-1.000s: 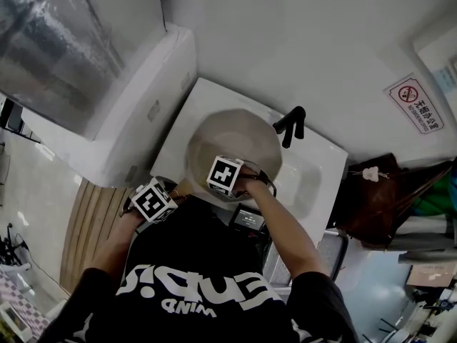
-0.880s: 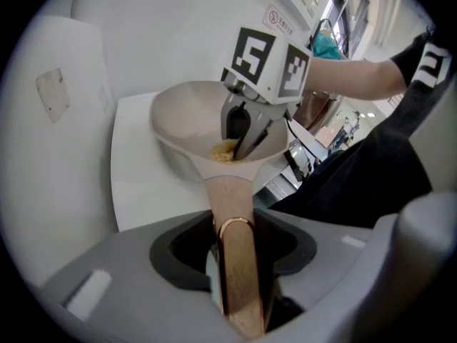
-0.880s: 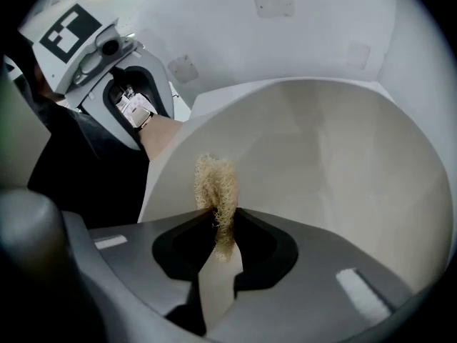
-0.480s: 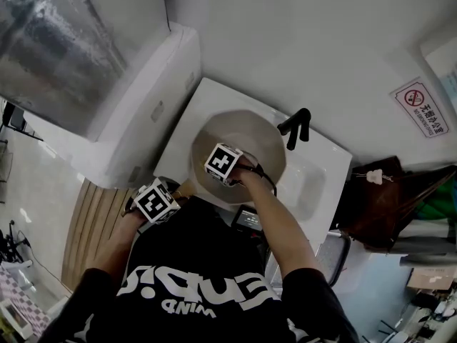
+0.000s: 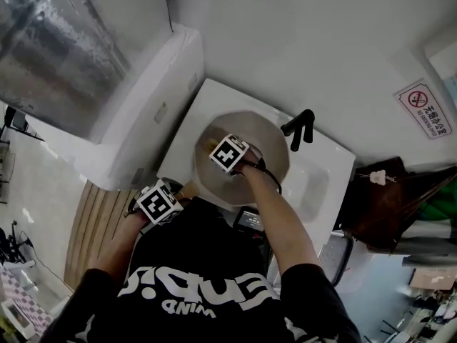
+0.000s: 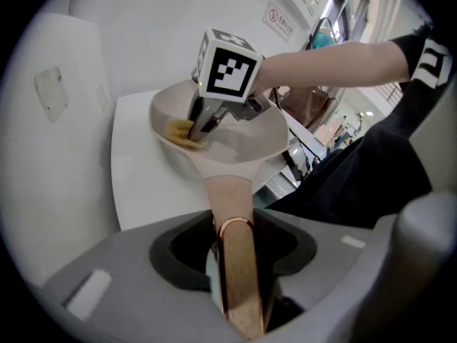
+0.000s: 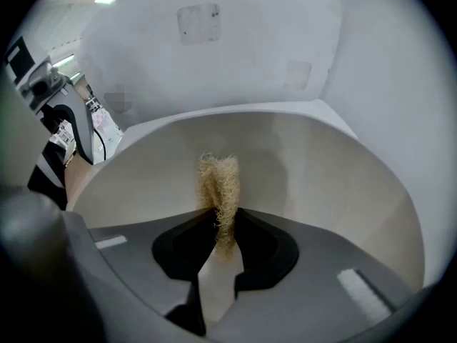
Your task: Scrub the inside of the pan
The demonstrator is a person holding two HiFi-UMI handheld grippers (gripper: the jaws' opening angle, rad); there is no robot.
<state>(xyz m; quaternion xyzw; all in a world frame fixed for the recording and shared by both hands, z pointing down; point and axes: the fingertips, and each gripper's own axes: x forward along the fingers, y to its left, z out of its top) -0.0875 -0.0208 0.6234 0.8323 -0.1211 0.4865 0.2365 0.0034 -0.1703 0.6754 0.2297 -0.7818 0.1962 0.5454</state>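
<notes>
A beige pan (image 5: 268, 145) is held over a white sink (image 5: 325, 174). My left gripper (image 6: 232, 245) is shut on the pan's coppery handle (image 6: 235, 277), which runs straight out toward the bowl (image 6: 250, 138). My right gripper (image 7: 220, 238) points steeply down inside the pan and is shut on a tan fibrous scrub pad (image 7: 220, 184). The pad (image 6: 182, 129) touches the pan's inner wall on its far left side. In the head view the right gripper's marker cube (image 5: 230, 153) sits over the middle of the pan and the left one's cube (image 5: 158, 202) at the near left.
A black faucet (image 5: 300, 127) stands just right of the pan. A tall white housing (image 5: 146, 102) borders the sink on the left. A brown bag (image 5: 385, 202) is at the right, and a wooden slatted floor (image 5: 86, 227) lies at the lower left.
My right gripper has slid with the scrub pad from the pan's near side toward its far side and rolled a little. The left gripper and the handle have stayed put.
</notes>
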